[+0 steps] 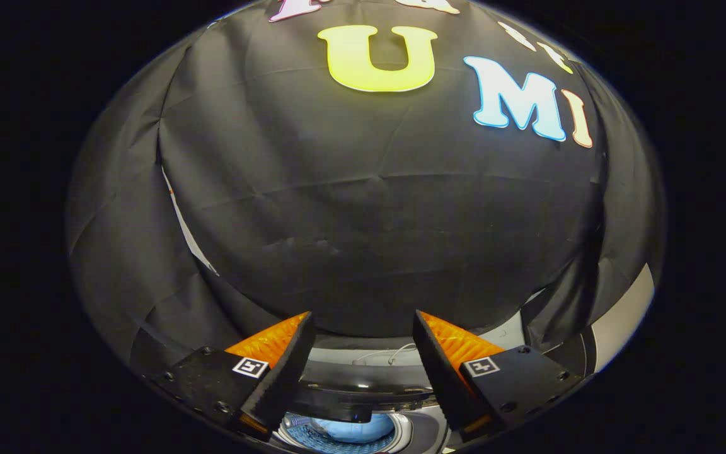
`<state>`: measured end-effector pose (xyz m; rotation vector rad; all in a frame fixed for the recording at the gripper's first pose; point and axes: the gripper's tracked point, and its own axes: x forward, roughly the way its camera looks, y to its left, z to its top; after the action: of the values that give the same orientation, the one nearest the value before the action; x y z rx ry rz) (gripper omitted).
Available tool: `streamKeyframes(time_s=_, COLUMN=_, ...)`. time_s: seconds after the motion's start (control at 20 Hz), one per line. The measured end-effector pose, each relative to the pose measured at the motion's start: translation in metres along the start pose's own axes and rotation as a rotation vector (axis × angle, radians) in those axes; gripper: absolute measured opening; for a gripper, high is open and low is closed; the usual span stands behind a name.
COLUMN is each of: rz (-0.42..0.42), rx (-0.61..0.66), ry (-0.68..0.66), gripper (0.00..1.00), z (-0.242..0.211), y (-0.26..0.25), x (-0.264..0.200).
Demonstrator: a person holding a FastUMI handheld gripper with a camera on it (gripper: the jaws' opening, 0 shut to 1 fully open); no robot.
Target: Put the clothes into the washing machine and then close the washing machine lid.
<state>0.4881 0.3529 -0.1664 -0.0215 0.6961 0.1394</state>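
The claw (363, 334) is spread, with nothing between its fingers. The washing machine (363, 378) sits just below and between them, its drum opening (344, 432) showing blue clothes (353, 429) inside.

Below our gripper (363, 328), its fingers spread apart and holding nothing, we see the washing machine (363, 378): open drum (344, 432) with pale blue clothes (353, 429) inside.

We see the gripper (363, 328): two wedge-shaped ribbed fingers (287, 372) on dark screwed mounts, each mount carrying a small square black-and-white marker (250, 367).
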Motion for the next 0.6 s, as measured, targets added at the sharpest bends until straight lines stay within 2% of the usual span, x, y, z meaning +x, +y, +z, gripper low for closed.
streamKeyframes(time_s=0.15, rz=0.007, rx=-0.002, ry=0.014, gripper=0.97, z=-0.004, y=0.002, x=-0.002)
streamKeyframes(time_s=0.6, rz=0.009, rx=-0.008, ry=-0.064, gripper=0.98, z=-0.02, y=0.007, x=-0.034)
